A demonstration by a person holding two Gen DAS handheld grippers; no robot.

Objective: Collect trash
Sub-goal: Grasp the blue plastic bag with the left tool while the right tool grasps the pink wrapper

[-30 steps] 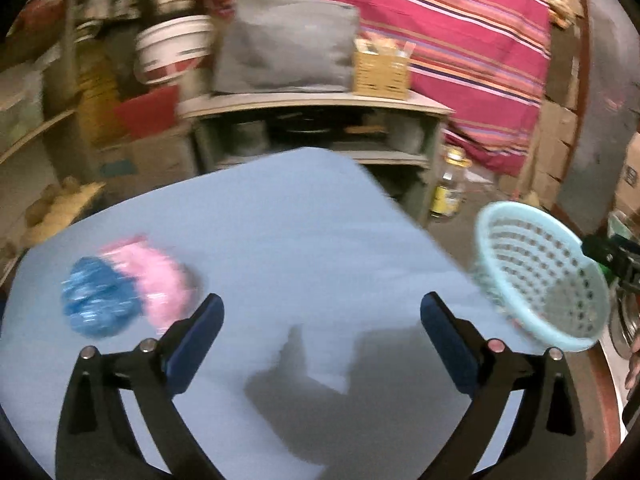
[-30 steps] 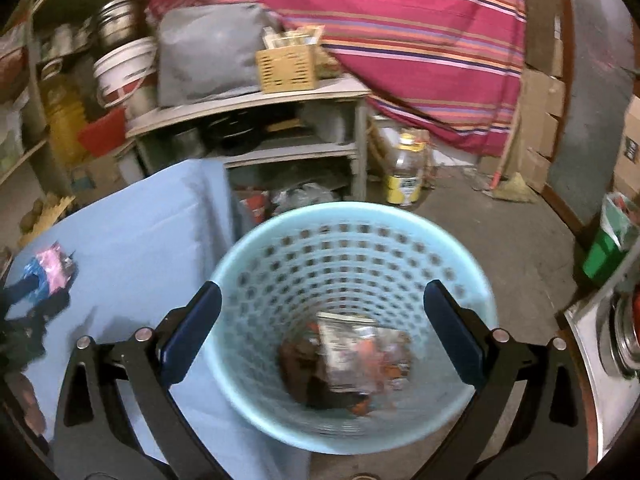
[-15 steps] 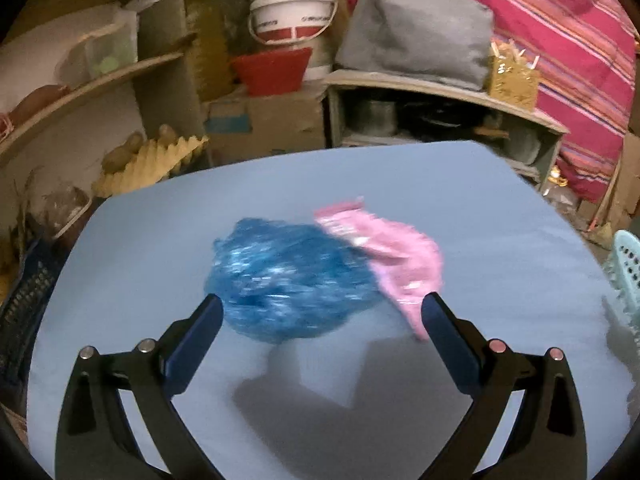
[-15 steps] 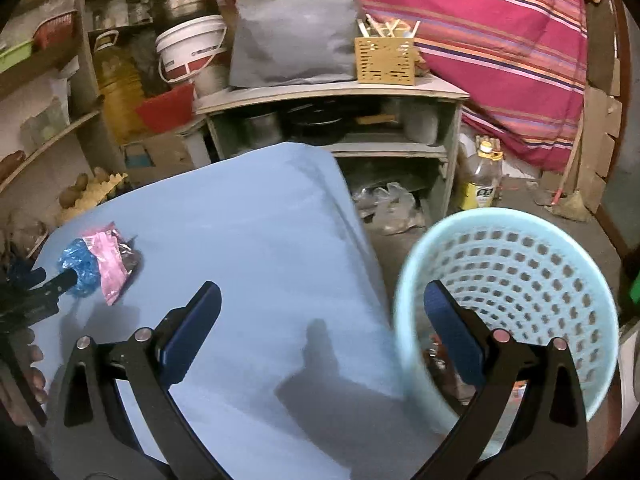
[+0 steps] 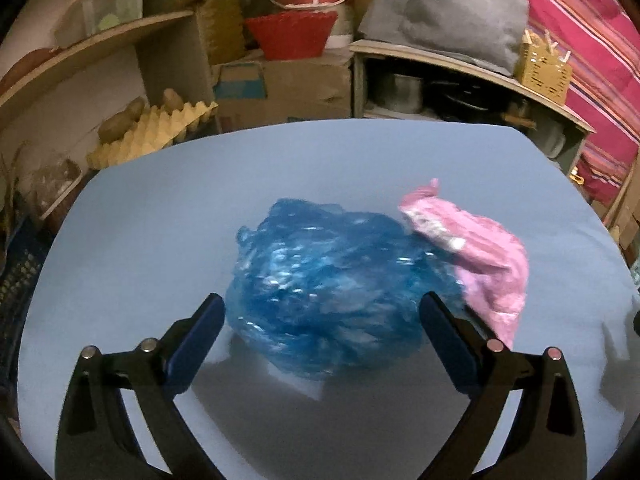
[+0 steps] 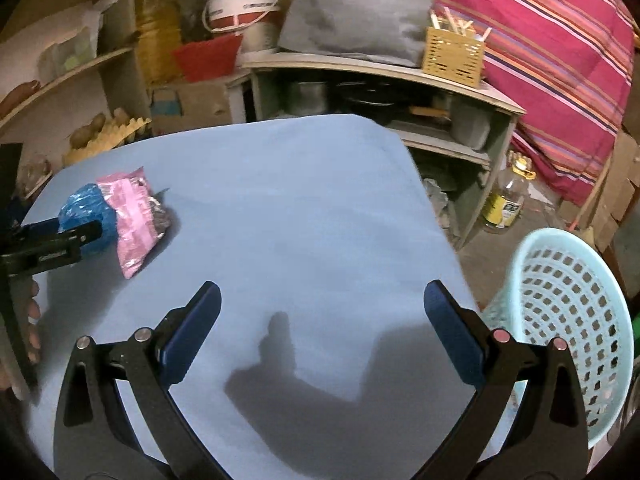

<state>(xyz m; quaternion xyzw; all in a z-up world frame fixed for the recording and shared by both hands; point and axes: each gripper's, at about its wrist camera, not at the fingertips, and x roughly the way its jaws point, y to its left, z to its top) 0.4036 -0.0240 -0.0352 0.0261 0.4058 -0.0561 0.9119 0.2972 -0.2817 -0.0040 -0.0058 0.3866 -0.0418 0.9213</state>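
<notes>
1. Left wrist view: the left gripper (image 5: 320, 316) is angling steeply down at the blue-covered table (image 5: 160, 208), and its jaws are closing in from a wide spread.

2. The crumpled blue plastic bag (image 5: 328, 288) is sitting right between the two blue pads (image 5: 196, 340). The left pad is standing just beside the bag's edge and the right pad is overlapping its near right side, though whether either is pressing on it is hard to tell through the blur.

3. The pink wrapper (image 5: 488, 256) is lying against the bag's right side, touching it, and is reaching past the outside of the right finger rather than into the gap.

4. Right wrist view: the right gripper (image 6: 320, 320) is also tilting down over the table (image 6: 280, 200), jaws standing wide apart, with only bare blue cloth and its own shadow showing between the pads (image 6: 452, 336).

5. Far off to the left, the left gripper (image 6: 86, 236) is reaching in from the frame edge, its tip sitting at the blue plastic bag (image 6: 86, 212), with the pink wrapper (image 6: 134, 224) lying just to the bag's right. A person's fingers (image 6: 34, 316) are showing at the left edge below it.

6. The pale turquoise basket (image 6: 568, 320) is standing off the table's right edge, just outside the right finger and well apart from the trash.
</notes>
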